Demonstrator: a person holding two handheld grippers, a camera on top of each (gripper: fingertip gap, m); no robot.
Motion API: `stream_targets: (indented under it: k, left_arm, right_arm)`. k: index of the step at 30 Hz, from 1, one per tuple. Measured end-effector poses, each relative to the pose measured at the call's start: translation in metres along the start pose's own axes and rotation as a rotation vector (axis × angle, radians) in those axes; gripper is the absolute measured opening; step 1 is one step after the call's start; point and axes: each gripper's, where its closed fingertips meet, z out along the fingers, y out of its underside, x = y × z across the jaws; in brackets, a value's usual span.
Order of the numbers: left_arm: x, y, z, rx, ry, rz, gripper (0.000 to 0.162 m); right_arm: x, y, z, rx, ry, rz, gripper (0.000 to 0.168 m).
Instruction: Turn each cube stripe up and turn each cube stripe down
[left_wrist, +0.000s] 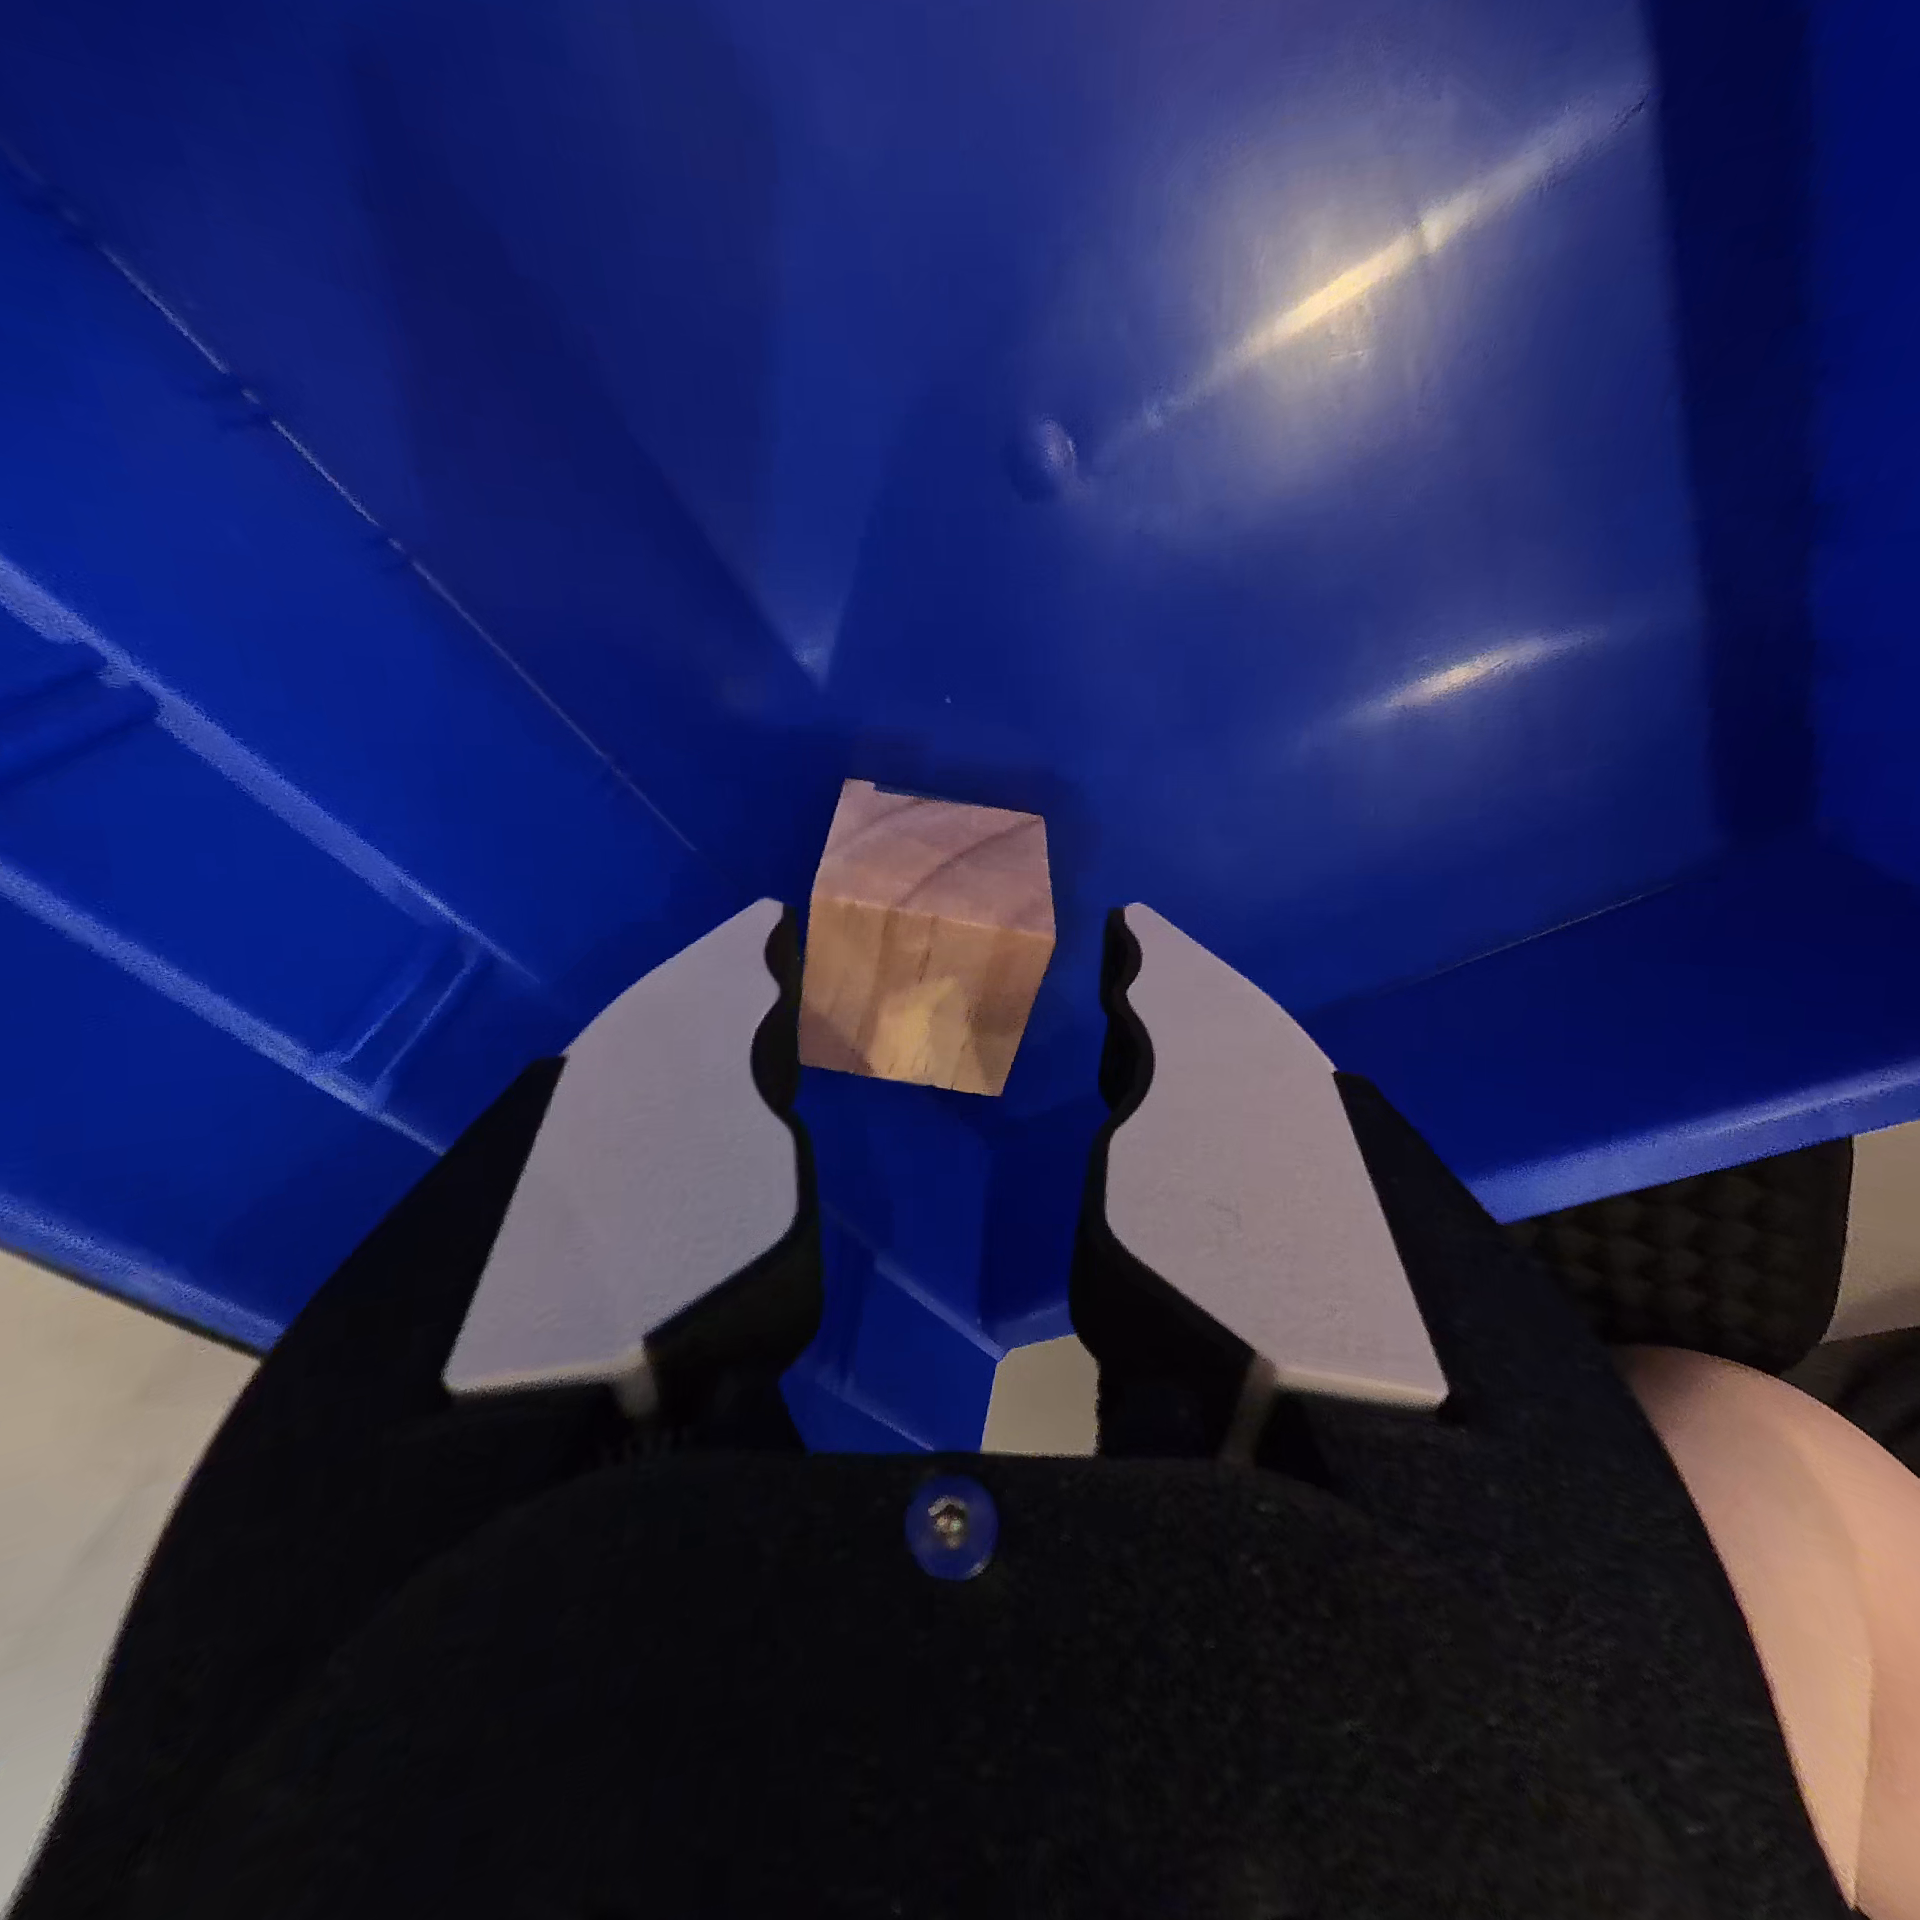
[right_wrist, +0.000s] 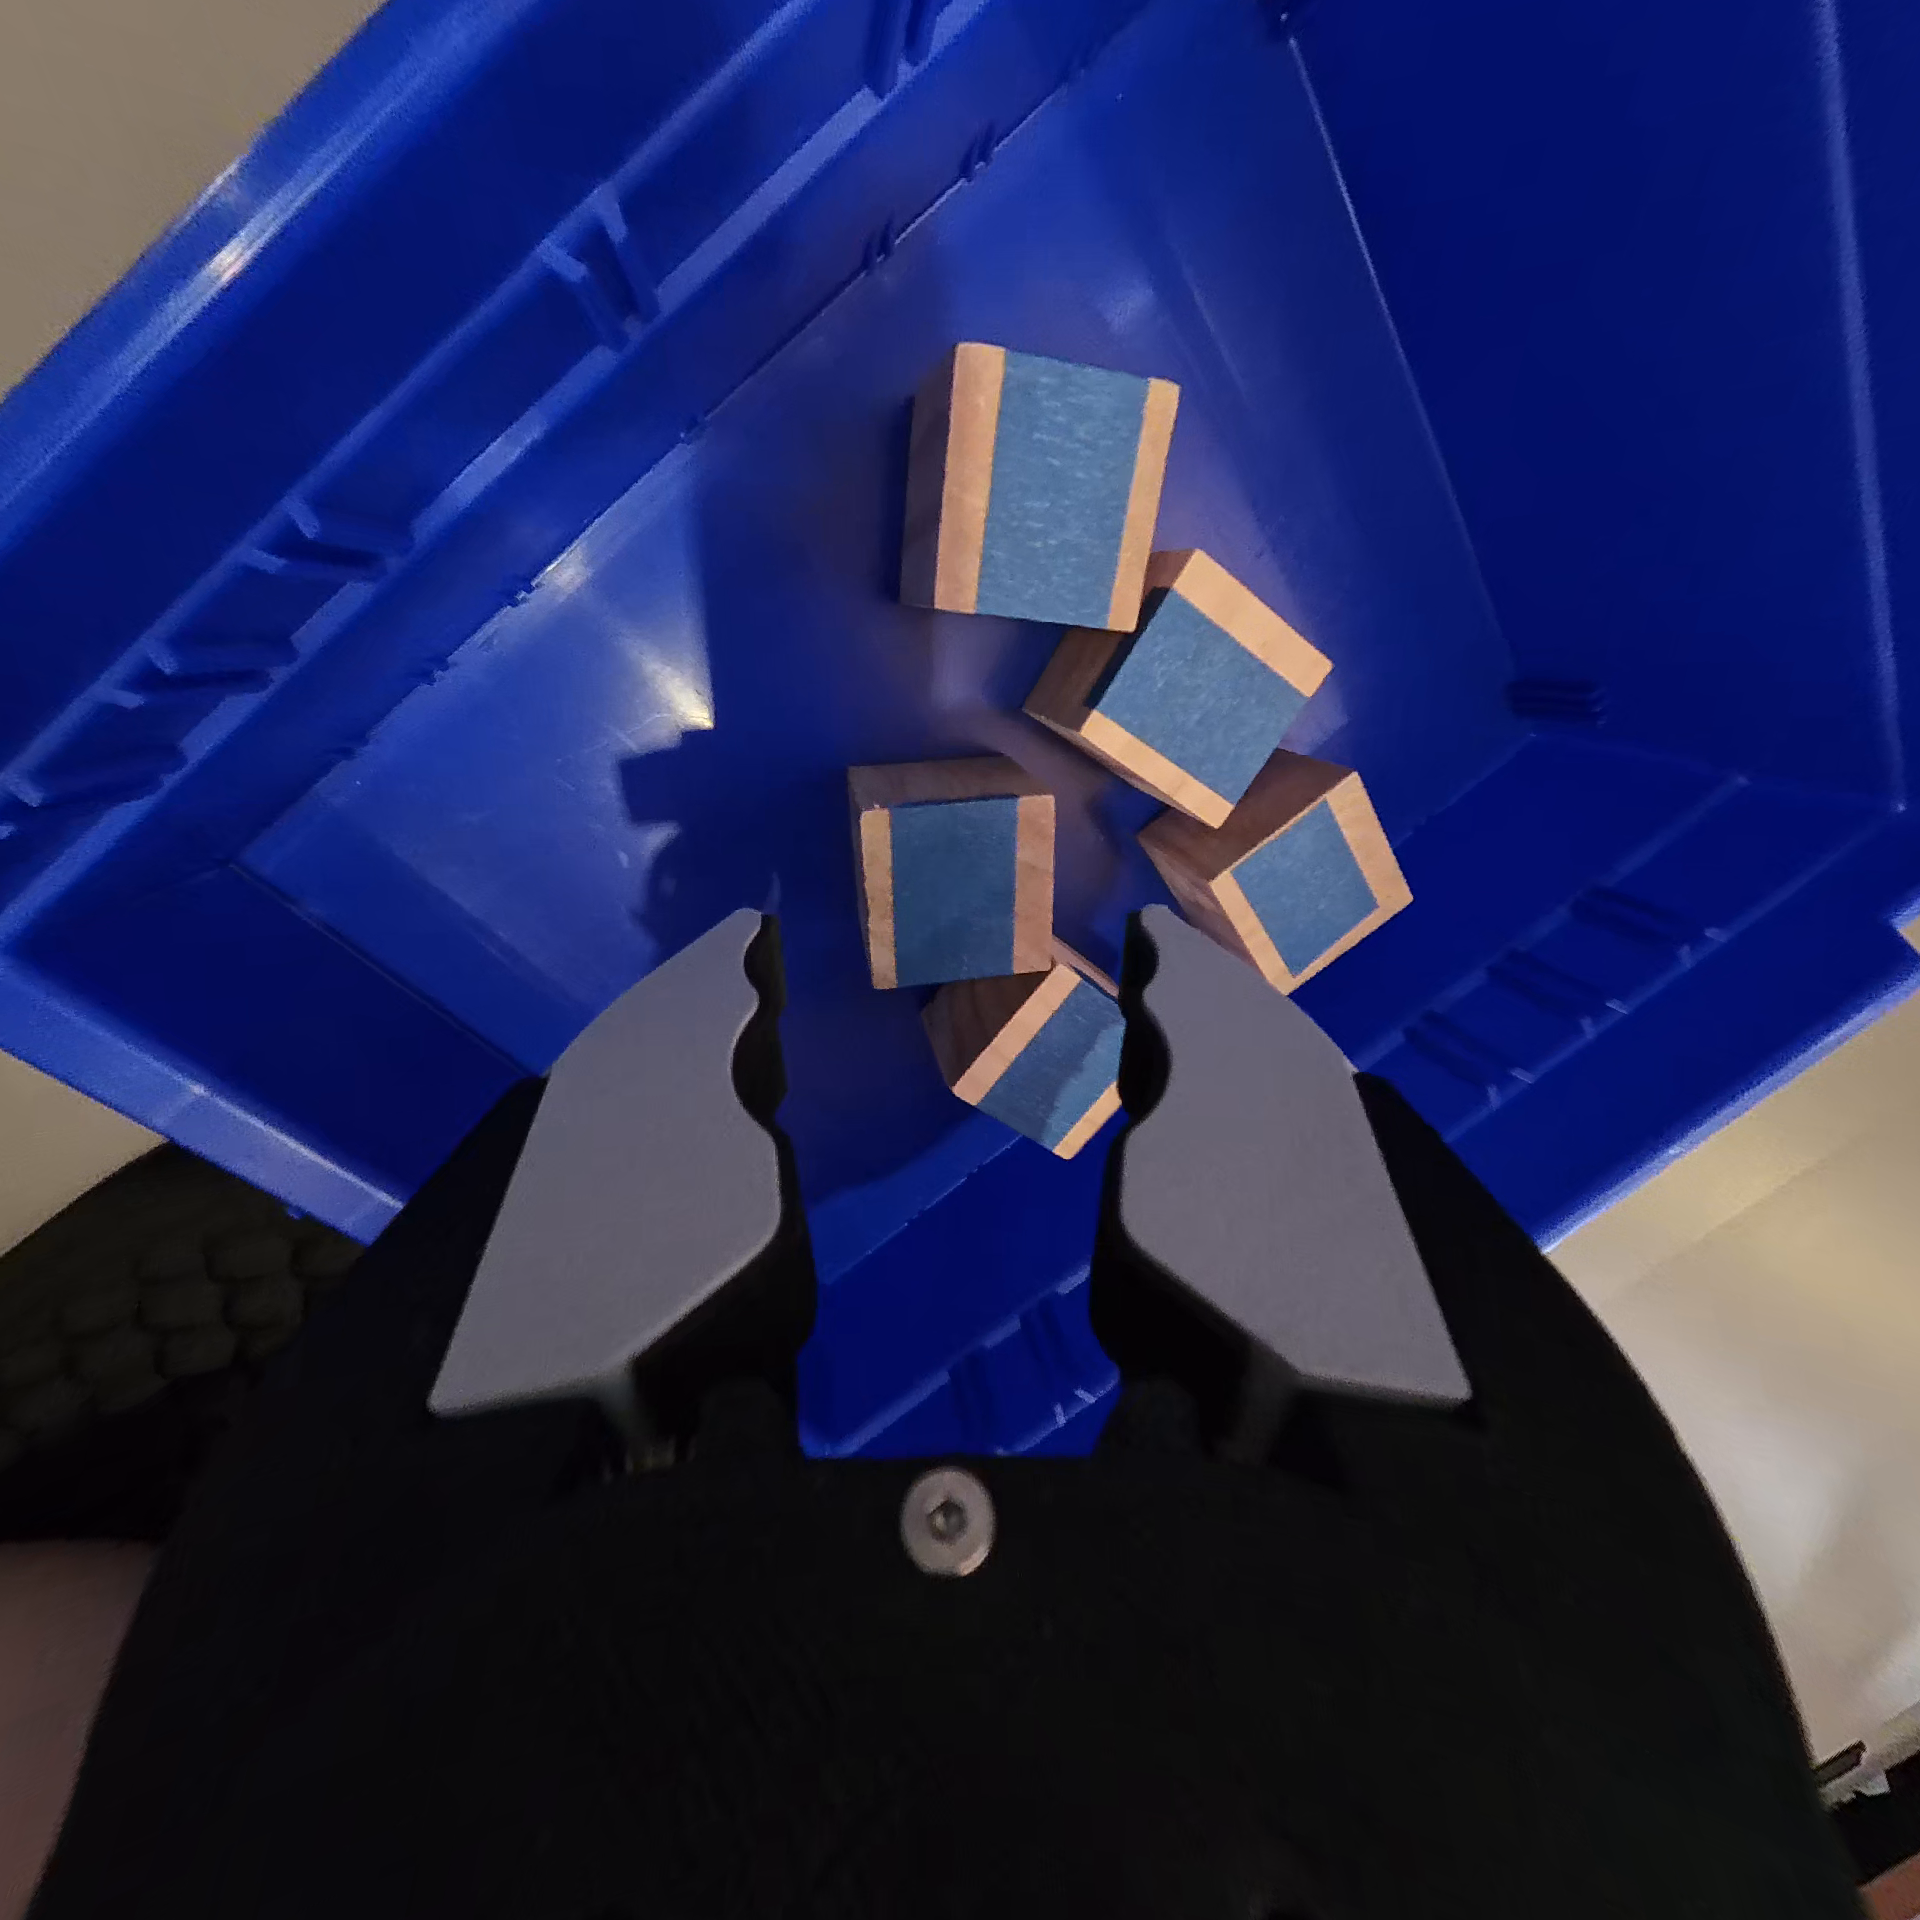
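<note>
The left gripper has its jaws spread, and between the tips sits a small plain wooden cube with no stripe on either face that shows. Its left side lies against or just off the left black pad, while a clear gap separates it from the right one, so nothing is being pinched. The cube rests low in a corner of a glossy blue plastic bin, where the floor meets ribbed walls that rise close on the left and behind. To the right the bin floor is bare and shiny. Beyond the near rim lies a pale desk, and at lower right a black woven strap and part of a person's hand or arm show (which one, I cannot tell).

The right gripper also has its jaws spread and holds nothing. Just ahead of the tips lies a cluster of five wooden cubes, each with a blue tape stripe facing up. The nearest striped cube is partly hidden behind the right finger, and a second striped cube touches it, right in front of the opening. Three more run away to the right: one beside the right fingertip, one touching it, and the farthest. They crowd one another, leaving little space between them. Open blue floor spreads to the left, up to a ribbed wall. No writing is readable anywhere.
</note>
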Motion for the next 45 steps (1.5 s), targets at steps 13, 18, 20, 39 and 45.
stream_targets:
  k: [13, 18, 20, 39, 45]
  left_arm:
    - [0.004, 0.001, 0.008, -0.084, -0.066, 0.117, 0.046]
    - [0.012, -0.022, 0.004, -0.075, -0.138, 0.191, 0.046]
    - [0.017, -0.032, 0.002, -0.073, -0.173, 0.226, 0.045]
    - [0.027, -0.048, 0.004, 0.036, -0.049, 0.206, 0.045]
    - [0.019, -0.050, -0.013, 0.106, -0.083, 0.191, 0.045]
  right_arm:
    - [-0.007, -0.001, 0.005, -0.024, -0.025, -0.020, 0.065]
    - [-0.009, 0.000, 0.008, -0.036, -0.034, -0.025, 0.065]
    - [-0.010, 0.000, 0.009, -0.043, -0.038, -0.026, 0.065]
    - [-0.016, 0.004, 0.017, -0.089, -0.062, -0.042, 0.063]
    - [-0.014, 0.003, 0.015, -0.082, -0.053, -0.040, 0.061]
